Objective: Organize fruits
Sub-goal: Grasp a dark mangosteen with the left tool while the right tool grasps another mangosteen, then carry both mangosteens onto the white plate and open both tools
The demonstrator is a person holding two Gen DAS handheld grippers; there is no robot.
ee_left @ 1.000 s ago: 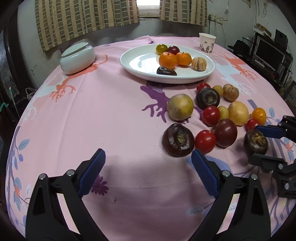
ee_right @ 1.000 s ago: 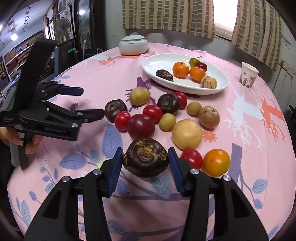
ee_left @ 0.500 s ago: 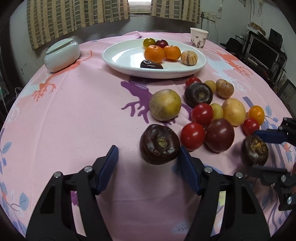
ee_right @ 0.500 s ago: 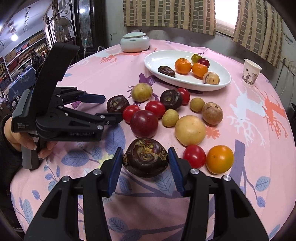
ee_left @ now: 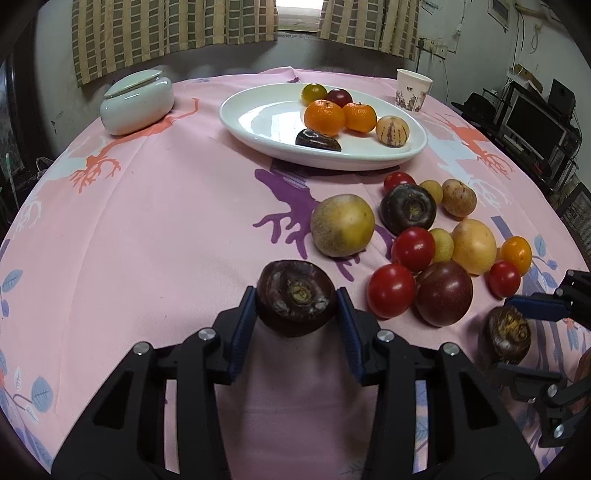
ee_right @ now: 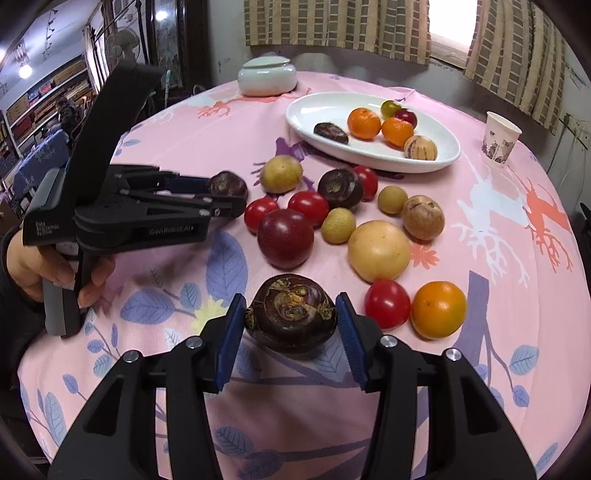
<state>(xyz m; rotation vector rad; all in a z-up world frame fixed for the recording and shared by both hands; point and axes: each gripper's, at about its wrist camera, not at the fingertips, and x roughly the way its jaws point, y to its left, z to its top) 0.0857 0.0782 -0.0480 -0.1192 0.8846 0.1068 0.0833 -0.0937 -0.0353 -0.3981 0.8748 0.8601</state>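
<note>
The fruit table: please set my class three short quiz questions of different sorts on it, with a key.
1. True or false: the left claw is shut on a dark fruit.
2. How many fruits lie on the white plate? A) four B) six C) eight
3. Fill in: the right claw is shut on a ____ fruit.

Key: 1 true; 2 B; 3 dark.

Lidded ceramic jar (ee_left: pixel 136 101); paper cup (ee_left: pixel 413 89); checked curtains (ee_left: pixel 173 29).
</note>
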